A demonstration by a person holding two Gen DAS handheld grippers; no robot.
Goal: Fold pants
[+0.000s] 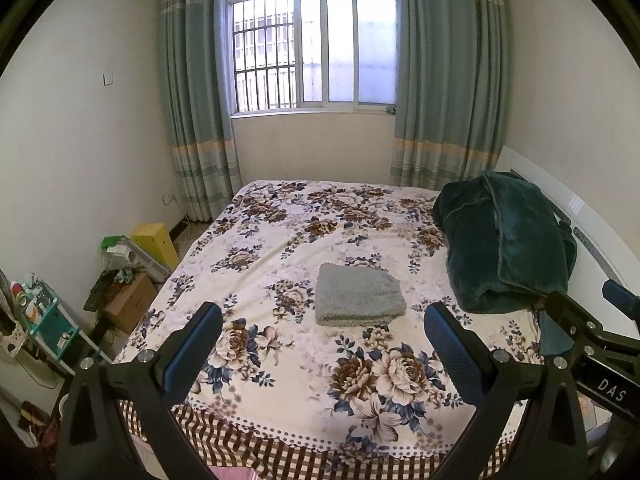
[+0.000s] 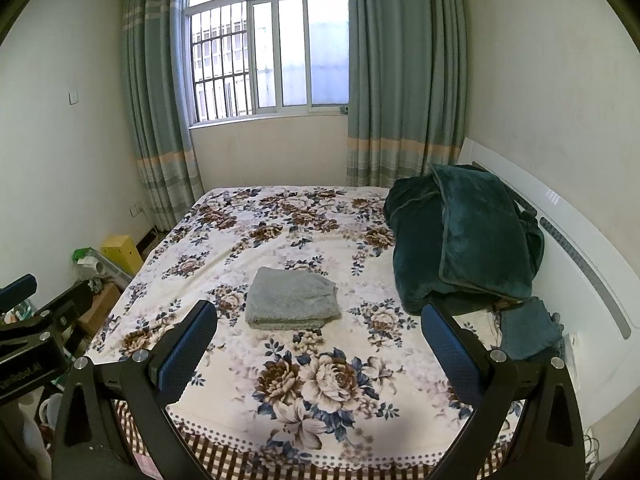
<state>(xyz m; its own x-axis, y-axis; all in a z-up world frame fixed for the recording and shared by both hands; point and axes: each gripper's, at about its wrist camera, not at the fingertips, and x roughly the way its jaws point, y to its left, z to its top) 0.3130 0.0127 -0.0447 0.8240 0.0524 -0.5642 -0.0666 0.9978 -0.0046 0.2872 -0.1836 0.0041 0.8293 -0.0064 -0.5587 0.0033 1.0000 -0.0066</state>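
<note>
**Folded grey pants on the bed, both grippers held apart above its near edge**

One bed with a white floral-print cover [image 1: 280,248] fills the middle of both views. Behind it, at the top of the frame, two teal striped curtains [image 1: 196,92] hang either side of one barred window [image 1: 316,48]. One heap of dark green plush blanket [image 1: 508,240] lies at the right of the bed, against a white headboard [image 2: 580,248].

One folded grey fleecy pair of pants [image 1: 358,300] lies flat at the centre of the bed, apart from the blanket and touched by neither gripper.

The left gripper [image 1: 322,340] and the right gripper [image 2: 318,340] sit at the bottom of their frames, each with its two blue-padded fingers spread wide and holding nothing.
</note>
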